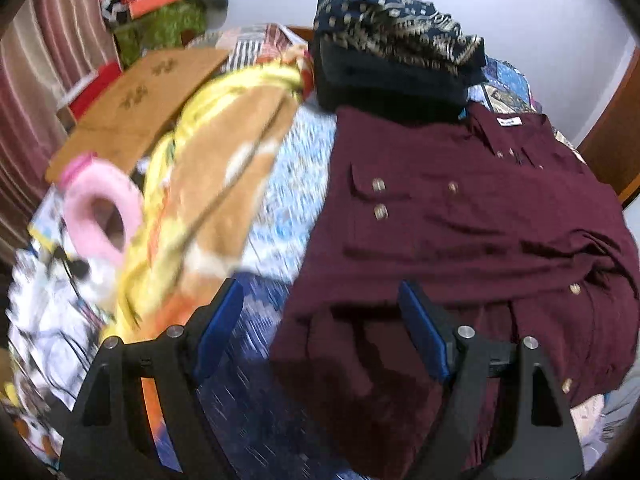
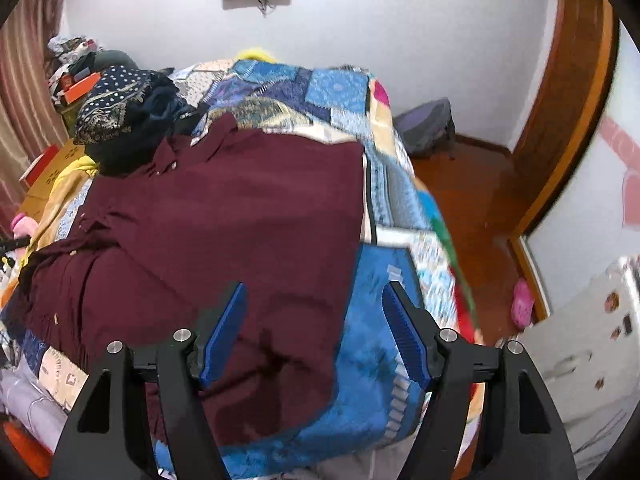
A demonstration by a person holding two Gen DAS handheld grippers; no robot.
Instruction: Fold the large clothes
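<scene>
The shirt (image 1: 460, 240) lies spread on the quilt (image 2: 376, 320), ahead of both grippers. Beyond its collar sits a pile of folded clothes (image 1: 396, 60). Left of the left gripper (image 1: 320, 344) lies a blanket (image 1: 224, 184), and past it what seems a cardboard box (image 1: 136, 108).

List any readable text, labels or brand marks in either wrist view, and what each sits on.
None can be read.
Neck label on the maroon shirt: white tag with dark print, too small and blurred.
Marks on the cardboard box: printed symbols, blurred, not legible.
Orange box on the far clutter: no legible print.
</scene>
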